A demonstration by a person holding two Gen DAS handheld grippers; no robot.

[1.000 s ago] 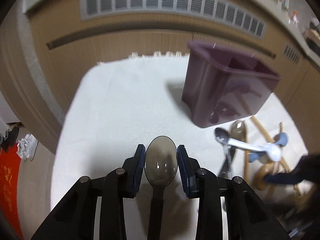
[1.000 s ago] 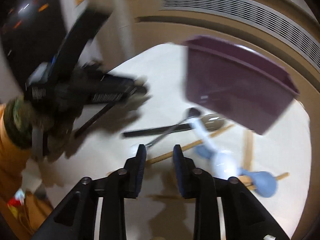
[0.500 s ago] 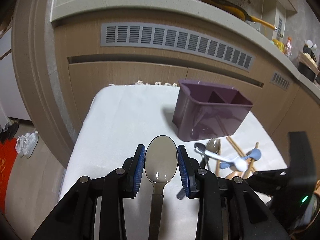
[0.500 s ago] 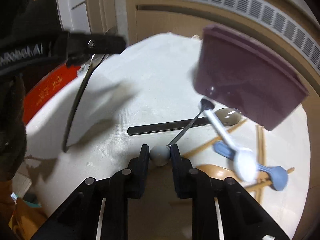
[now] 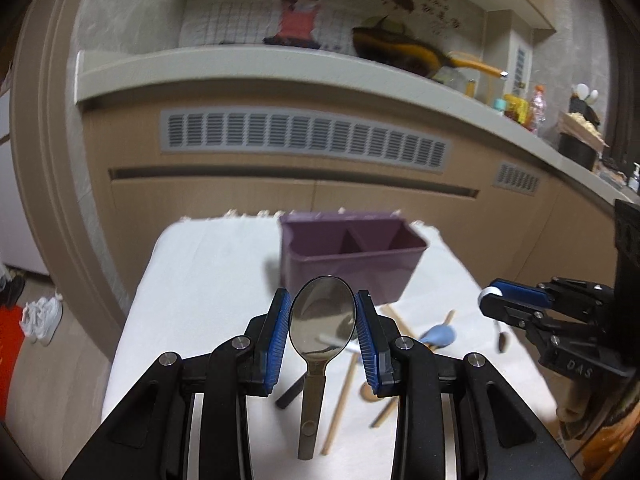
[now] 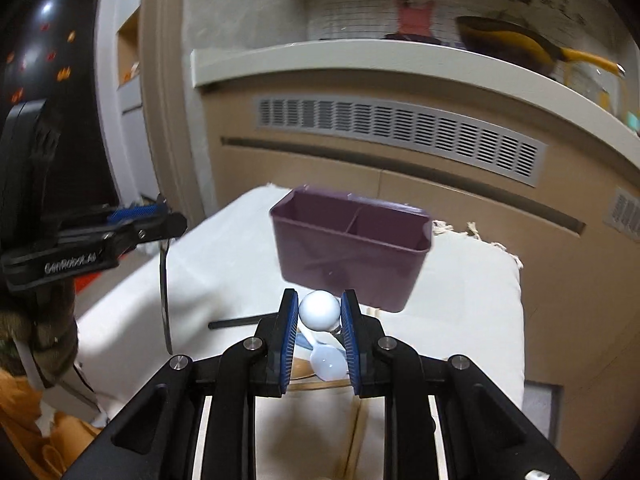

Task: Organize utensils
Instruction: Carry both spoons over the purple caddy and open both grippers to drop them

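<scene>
My left gripper (image 5: 322,320) is shut on a large metal spoon (image 5: 322,316), bowl up between the blue pads, handle hanging down. It is lifted above the white cloth, in front of the purple two-compartment holder (image 5: 348,258). My right gripper (image 6: 319,312) is shut on the white ball end (image 6: 319,311) of a slim metal spoon, also lifted. The holder (image 6: 348,256) sits just beyond it. The left gripper (image 6: 132,224) shows in the right wrist view with the spoon handle (image 6: 164,292) hanging down. The right gripper (image 5: 516,304) shows in the left wrist view.
On the white cloth (image 5: 208,280) lie wooden chopsticks (image 5: 340,404), a wooden spoon (image 5: 372,394), a blue spoon (image 5: 440,336), a white spoon (image 6: 328,364) and a black handle (image 6: 236,323). Wooden cabinets with a grey vent (image 5: 304,140) stand behind the table. The floor drops off at left.
Both grippers have risen and tilted up with their utensils, so the holder sits lower and farther off. The right gripper lifted the ball-ended spoon off the cloth.
</scene>
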